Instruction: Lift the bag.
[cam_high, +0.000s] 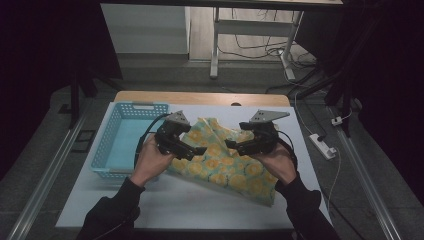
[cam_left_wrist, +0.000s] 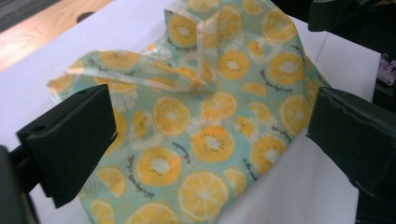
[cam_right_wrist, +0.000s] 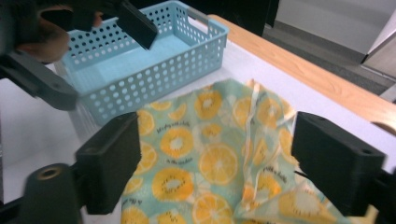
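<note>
Lemon-print cloth (cam_high: 225, 162) lies rumpled on the bench (cam_high: 200, 205), right of the blue basket (cam_high: 117, 142). Left hand-held gripper (cam_high: 199, 150) and right hand-held gripper (cam_high: 231, 145) both hover released above it.

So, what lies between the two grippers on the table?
In the high view, the lemon-print cloth lies crumpled between the left gripper and the right gripper, both open above it; nothing else lies there.

High view looks forward and down at the table (cam_high: 190, 200); both gripper views closely share the lemon-print cloth (cam_left_wrist: 210, 140).
</note>
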